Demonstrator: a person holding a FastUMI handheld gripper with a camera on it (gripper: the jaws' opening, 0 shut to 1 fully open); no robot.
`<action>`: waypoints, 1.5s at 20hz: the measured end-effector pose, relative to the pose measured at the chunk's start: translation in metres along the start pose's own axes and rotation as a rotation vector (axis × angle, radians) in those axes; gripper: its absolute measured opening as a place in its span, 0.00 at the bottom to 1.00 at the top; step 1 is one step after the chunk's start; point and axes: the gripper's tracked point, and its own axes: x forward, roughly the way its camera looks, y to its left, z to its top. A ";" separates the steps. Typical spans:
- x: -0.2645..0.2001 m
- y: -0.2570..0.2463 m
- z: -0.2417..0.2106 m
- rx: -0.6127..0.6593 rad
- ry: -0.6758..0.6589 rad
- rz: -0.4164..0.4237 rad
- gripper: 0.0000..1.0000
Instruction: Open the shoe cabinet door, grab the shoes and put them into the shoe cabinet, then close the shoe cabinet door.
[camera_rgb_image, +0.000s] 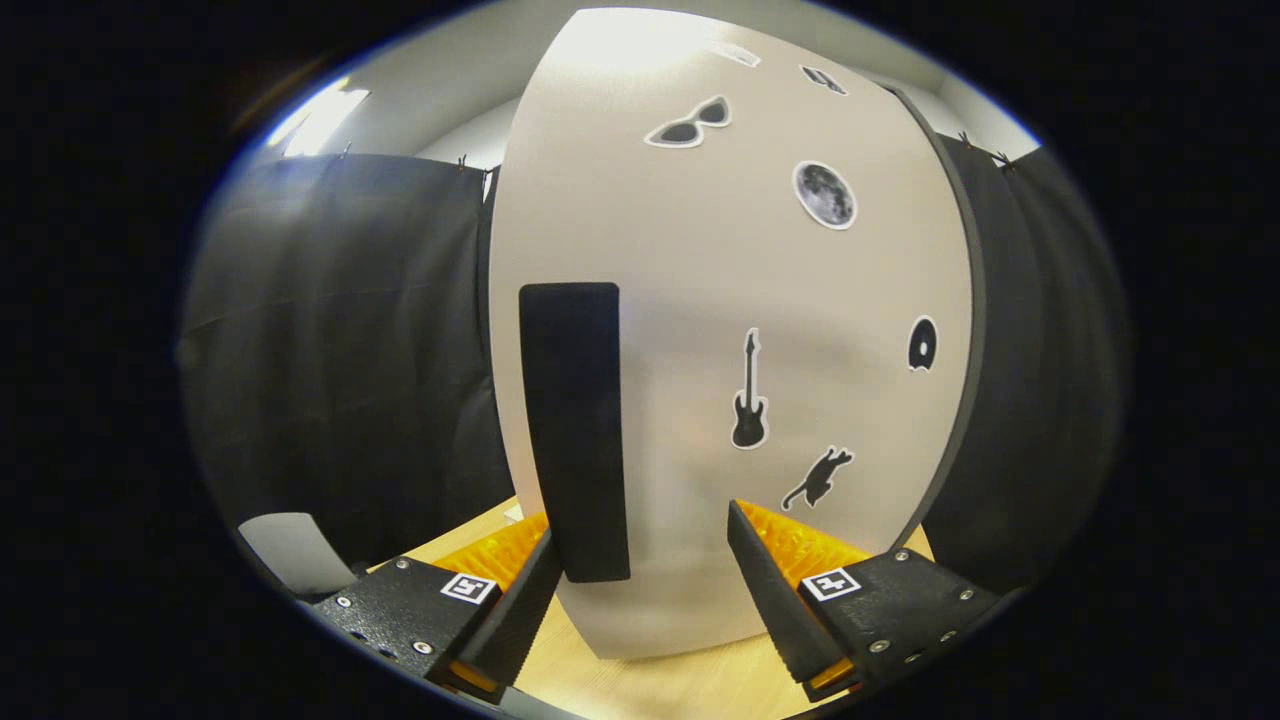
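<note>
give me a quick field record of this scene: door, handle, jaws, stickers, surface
door: shoe cabinet door, pale, shut as far as visible
handle: black vertical handle on the door's left part
gripper: jaws open, handle just ahead of the left one, not gripped
stickers: sunglasses, moon, guitar, cat
surface: wooden tabletop under the cabinet
shoes: cannot tell

- shoe cabinet door (700, 330): pale grey panel, upright, shut, directly ahead of gripper (640, 545), very close; stickers on it (sunglasses, moon, guitar, cat)
- door handle (573, 430): black vertical bar near door's left edge, just ahead of the left finger, fingers spread apart, not pressing it
</note>
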 end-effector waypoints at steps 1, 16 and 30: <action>0.004 0.002 0.000 0.002 -0.002 -0.006 0.96; 0.046 0.005 0.009 0.045 -0.110 -0.232 0.97; 0.066 -0.003 0.011 0.047 -0.146 -0.320 0.98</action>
